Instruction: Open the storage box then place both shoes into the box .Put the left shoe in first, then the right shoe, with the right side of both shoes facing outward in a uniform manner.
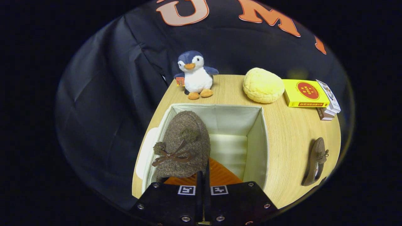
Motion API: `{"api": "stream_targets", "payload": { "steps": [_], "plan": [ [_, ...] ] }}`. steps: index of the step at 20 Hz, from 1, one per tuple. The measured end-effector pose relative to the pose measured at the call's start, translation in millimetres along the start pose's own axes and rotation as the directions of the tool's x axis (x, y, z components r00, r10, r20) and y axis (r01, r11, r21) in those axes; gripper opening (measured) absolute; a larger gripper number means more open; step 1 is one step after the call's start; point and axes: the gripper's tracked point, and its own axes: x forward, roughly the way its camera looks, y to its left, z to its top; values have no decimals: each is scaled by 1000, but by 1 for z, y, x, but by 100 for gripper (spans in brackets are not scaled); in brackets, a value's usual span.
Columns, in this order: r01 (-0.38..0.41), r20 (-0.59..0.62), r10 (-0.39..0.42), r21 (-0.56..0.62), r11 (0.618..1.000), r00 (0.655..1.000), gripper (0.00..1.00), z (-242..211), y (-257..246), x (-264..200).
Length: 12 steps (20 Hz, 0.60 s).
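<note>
The shoe (183,144) held over the open storage box (256,138) is a brown, fuzzy-textured slip-on with a thin darker bow and two small pompoms on its upper. It hangs toe-up over the left half of the box's opening, close to the left wall, its upper turned toward the camera. The gripper (203,179) sits just below it; the fingers look pressed nearly together, pinching the shoe's rear edge, though the exact contact is hard to make out. An orange ribbed surface shows just behind them.

The box is cream-coloured fabric with a pale lining, standing open near the table's (292,141) left edge. Its floor and far wall are bare and visible to the right of the shoe. A white lid-like piece (145,150) lies against the box's outer left side.

The second shoe (315,161), the same brown style, lies on the table well apart from the box, near the right edge.

Along the far edge stand a plush penguin (196,75), a yellow bun-shaped cushion (263,85), and a yellow box (305,93) beside a small stack of packets (328,103).
</note>
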Motion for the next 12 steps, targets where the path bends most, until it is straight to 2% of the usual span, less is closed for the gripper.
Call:
{"api": "stream_targets", "payload": {
  "steps": [3, 7, 10, 12],
  "plan": [
    [-9, -15, 9, 3, 1000, 1000, 3, 0, 2, 9],
    [-63, -62, 61, -20, 998, 996, 22, -10, 13, 14],
    [-90, -17, 89, -39, 995, 996, 39, 1, 17, 5],
    [-108, 1, 108, -49, 993, 994, 44, 6, 16, -6]
  ]
}}
